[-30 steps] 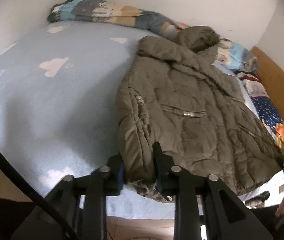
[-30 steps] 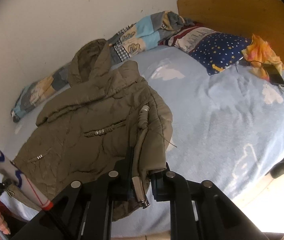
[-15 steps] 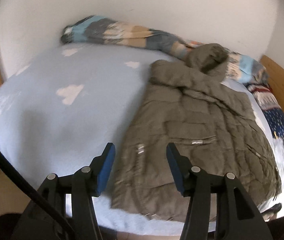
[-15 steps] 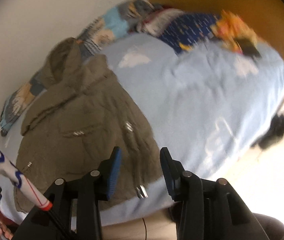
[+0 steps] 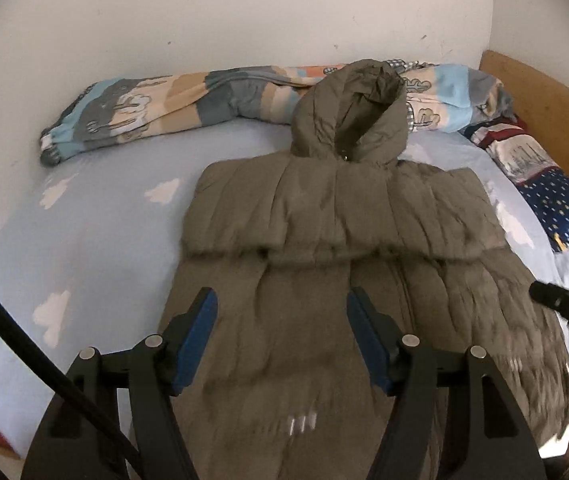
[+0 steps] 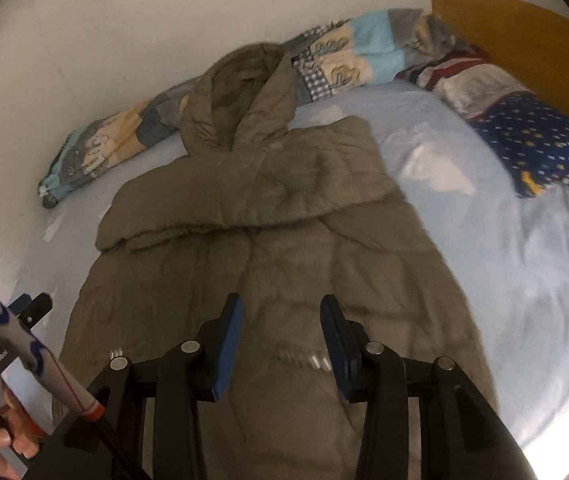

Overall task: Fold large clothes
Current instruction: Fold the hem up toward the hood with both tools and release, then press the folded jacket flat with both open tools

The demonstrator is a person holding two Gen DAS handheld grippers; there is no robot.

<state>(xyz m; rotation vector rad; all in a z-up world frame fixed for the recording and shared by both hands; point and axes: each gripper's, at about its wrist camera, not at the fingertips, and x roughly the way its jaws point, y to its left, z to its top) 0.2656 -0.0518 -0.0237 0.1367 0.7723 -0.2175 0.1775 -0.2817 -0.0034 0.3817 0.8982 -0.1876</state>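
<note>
I have the olive-brown quilted hooded coat (image 5: 348,264) lying flat in the middle of the pale blue cloud-print bed sheet (image 5: 84,240), hood toward the wall edge of the bed, hem hanging over the near edge. Both sleeves look already folded across the chest.

My left gripper (image 5: 280,340) hovers over the lower body, jaws spread wide and holding nothing. My right gripper (image 6: 280,340) is likewise released, jaws parted above the hem area.

My judgement is that the next fold brings hem to shoulders. To do it well I should pinch both hem corners at matching heights, take all the padded layers, and lift evenly so the sleeves stay tucked.

The hem itself is cut off behind my fingers in both views, so I cannot tell how much overhangs. The lower coat is motion-blurred, and the pocket snaps are only streaks.
</note>
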